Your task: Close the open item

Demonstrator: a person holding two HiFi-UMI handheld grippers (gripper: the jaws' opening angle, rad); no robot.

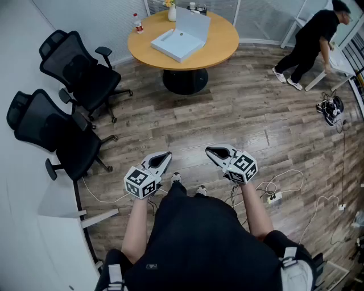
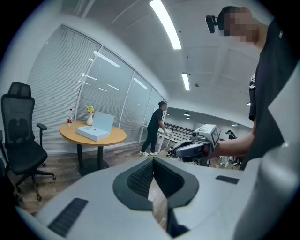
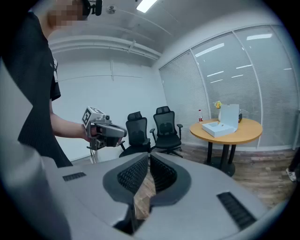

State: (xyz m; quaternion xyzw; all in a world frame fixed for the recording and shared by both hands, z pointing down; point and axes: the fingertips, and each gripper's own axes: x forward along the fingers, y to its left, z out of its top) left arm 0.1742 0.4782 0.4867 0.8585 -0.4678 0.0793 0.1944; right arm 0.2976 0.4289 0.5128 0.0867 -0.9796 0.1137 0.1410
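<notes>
Your left gripper and right gripper are pale grey with black ribbed pads, and each carries a cube patterned in black-and-white squares. Your top is black. The floor is grey-brown wood planking with streaky grain, crossed by white cables. The round table has a warm honey-orange top on a black pedestal, and the open box on it is white — tray and lid alike. Beside it stand a white vase with yellow flowers and a bottle with red on it. Both office chairs are black; the wall is white. The person far off wears black — with white shoes.
</notes>
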